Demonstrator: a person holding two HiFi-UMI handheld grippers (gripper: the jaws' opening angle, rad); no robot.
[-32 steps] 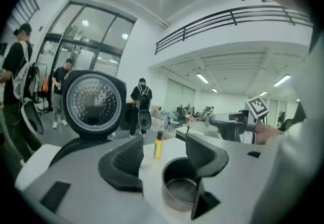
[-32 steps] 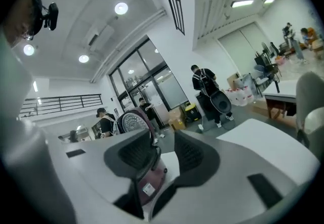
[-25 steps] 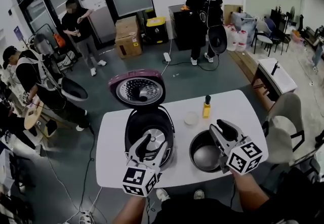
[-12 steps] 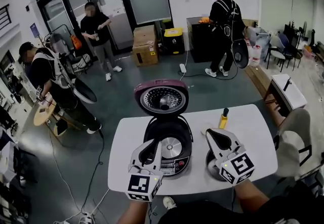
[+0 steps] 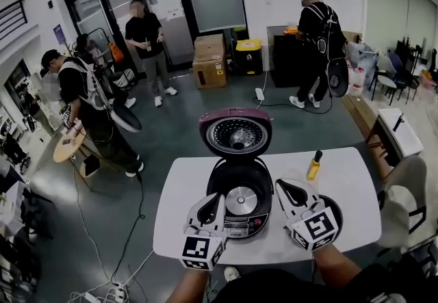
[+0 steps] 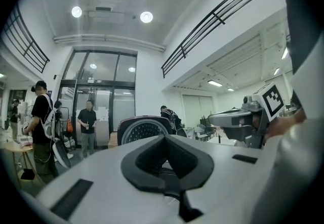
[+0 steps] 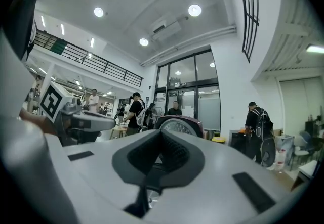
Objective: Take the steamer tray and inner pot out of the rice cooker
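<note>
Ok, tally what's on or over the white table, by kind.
rice cooker: 1
inner pot: 1
yellow bottle: 1
hand-held gripper: 2, the left hand-held gripper and the right hand-held gripper, both shut and empty
Total: 5

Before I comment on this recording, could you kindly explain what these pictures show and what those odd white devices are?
No robot here: a person holds a two-jaw gripper in each hand. The head view comes from a camera on the person's head, looking down at a white table. The other two come from cameras riding on the left gripper and the right gripper, looking along their jaws. On the table stand an open rice cooker with its lid up, a yellow bottle, and a dark pot partly hidden by the right gripper. Both grippers' jaws have just closed, with nothing between them.
</note>
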